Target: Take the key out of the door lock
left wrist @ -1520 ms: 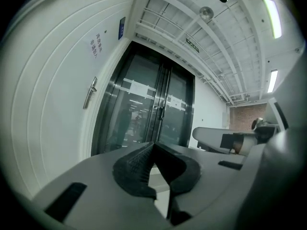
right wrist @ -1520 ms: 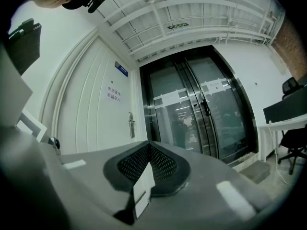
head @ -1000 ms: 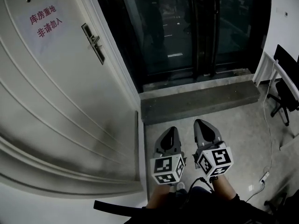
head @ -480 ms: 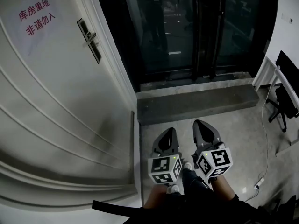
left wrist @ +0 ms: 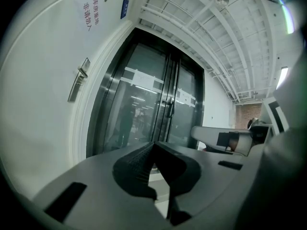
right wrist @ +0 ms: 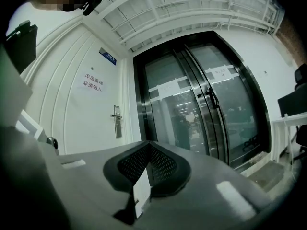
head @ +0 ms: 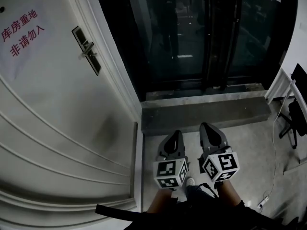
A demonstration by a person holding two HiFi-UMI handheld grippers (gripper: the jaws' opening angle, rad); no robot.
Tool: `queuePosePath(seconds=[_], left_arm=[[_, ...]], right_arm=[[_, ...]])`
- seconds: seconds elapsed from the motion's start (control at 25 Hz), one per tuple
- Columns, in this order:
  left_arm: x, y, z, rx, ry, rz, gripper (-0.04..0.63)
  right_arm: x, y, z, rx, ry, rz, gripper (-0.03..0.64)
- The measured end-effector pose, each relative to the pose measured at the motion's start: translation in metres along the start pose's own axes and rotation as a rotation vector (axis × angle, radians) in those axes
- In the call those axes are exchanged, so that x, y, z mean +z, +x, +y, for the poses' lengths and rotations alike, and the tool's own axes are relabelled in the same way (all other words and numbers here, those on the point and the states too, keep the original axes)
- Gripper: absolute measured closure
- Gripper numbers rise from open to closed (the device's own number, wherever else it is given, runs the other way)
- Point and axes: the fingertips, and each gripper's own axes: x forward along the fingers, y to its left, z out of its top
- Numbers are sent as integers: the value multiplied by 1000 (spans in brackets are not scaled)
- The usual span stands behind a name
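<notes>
Head view: two tools, left gripper (head: 175, 135) and right gripper (head: 206, 127), at six o'clock; one lock (head: 86, 50) on one door (head: 48, 123), eleven o'clock, well apart. Left gripper view: jaws clenched, empty; lock (left wrist: 78, 79) at ten. Right gripper view: likewise; lock (right wrist: 116, 121) at eleven. Key too small to see.

The door (head: 53, 128) stood on my left, its lock (head: 86, 50) right of the sign (head: 21, 32). Glass doors (head: 201, 32) lay ahead, behind a step (head: 206, 113). My left claw (head: 175, 135) and right claw (head: 206, 127) hung side by side before that step, with a chair (head: 298, 110) far right.

Probably an office hallway: dark glass double doors (head: 192, 32), a white door (head: 57, 109) with a notice (head: 21, 35), an office chair (head: 298, 111).
</notes>
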Motion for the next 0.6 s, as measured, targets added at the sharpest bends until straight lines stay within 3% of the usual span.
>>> queuePosePath(seconds=[0.6], left_arm=[[19,83,-13,59,-9,-39,595]], right_arm=[[21,54,-70,45,13,-15,617]])
